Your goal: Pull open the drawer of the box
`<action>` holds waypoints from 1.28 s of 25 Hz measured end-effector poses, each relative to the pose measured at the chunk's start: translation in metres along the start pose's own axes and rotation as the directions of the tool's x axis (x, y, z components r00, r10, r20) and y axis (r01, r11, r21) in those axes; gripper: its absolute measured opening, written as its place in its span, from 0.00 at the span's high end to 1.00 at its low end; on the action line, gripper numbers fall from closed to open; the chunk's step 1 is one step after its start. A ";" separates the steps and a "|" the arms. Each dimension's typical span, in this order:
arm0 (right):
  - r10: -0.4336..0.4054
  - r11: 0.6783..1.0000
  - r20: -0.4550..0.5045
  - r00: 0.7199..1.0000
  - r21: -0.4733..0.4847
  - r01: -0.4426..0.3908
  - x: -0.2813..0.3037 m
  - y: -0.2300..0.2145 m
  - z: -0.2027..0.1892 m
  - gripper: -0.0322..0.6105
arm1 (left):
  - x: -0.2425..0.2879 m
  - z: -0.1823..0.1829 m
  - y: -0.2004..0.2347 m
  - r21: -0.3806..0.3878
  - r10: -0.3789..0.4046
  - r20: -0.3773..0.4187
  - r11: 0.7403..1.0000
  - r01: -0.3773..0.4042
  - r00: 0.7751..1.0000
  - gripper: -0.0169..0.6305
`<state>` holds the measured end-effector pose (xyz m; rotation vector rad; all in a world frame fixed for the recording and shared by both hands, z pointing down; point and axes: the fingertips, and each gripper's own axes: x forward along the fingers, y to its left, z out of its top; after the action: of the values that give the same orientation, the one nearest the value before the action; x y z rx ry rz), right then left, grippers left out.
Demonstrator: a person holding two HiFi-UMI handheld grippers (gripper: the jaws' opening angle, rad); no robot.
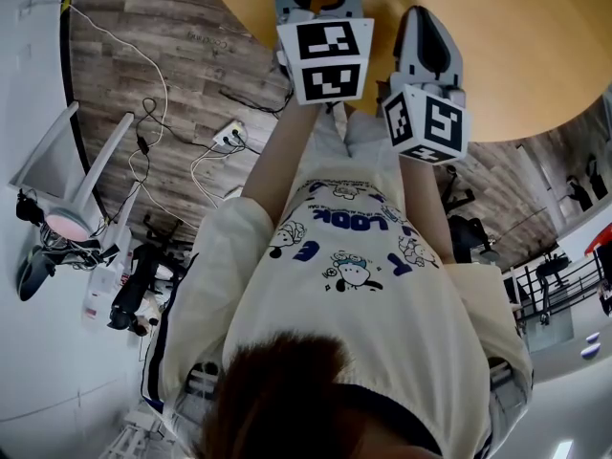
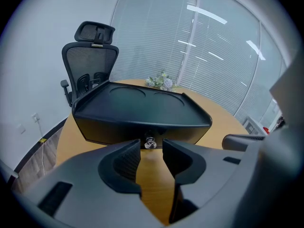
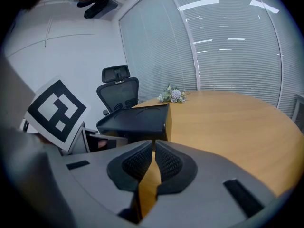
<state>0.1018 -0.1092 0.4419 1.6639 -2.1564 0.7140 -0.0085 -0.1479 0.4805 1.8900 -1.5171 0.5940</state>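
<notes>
A black box (image 2: 142, 115) with a tray-like top stands on the round wooden table (image 2: 71, 146). A small shiny knob (image 2: 150, 143) sticks out of the middle of its front face. In the left gripper view my left gripper (image 2: 152, 148) is open, its fingertips level with the knob and just short of it, and the pads do not touch it. The right gripper view shows the box (image 3: 135, 120) from the side, to the left of my right gripper (image 3: 154, 146), which is shut with nothing between its pads. In the head view both grippers (image 1: 320, 8) (image 1: 426, 46) reach over the table's near edge.
A black office chair (image 2: 90, 56) stands behind the box. A small bunch of flowers (image 2: 161, 82) lies on the table beyond it. Window blinds (image 2: 213, 56) fill the back. Cables and a power strip (image 1: 228, 137) lie on the wooden floor to the left.
</notes>
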 end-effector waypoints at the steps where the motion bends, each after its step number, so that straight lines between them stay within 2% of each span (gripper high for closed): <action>1: 0.000 1.000 0.001 1.000 0.002 0.000 0.000 0.000 0.001 0.89 | 0.001 0.000 0.000 0.002 0.001 -0.004 1.000 -0.001 1.000 0.74; 7: -0.001 1.000 -0.001 1.000 0.007 0.001 0.005 0.000 0.000 0.89 | 0.007 -0.003 0.002 0.007 0.006 -0.030 1.000 -0.006 1.000 0.76; 10: -0.001 1.000 -0.001 1.000 0.010 0.001 0.004 0.000 0.001 0.89 | 0.006 -0.003 0.003 0.003 0.017 -0.030 1.000 -0.017 0.999 0.82; 18: -0.010 1.000 -0.003 1.000 0.016 0.010 0.002 -0.004 0.000 0.89 | 0.010 -0.007 0.002 0.013 0.014 -0.055 1.000 -0.014 0.998 0.84; 32: -0.019 1.000 -0.001 1.000 0.013 0.019 -0.004 -0.009 -0.002 0.89 | 0.009 -0.007 -0.001 0.018 0.026 -0.035 1.000 -0.025 0.999 0.86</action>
<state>0.1114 -0.1066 0.4434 1.6883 -2.1367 0.7250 -0.0054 -0.1488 0.4914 1.8664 -1.5201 0.6515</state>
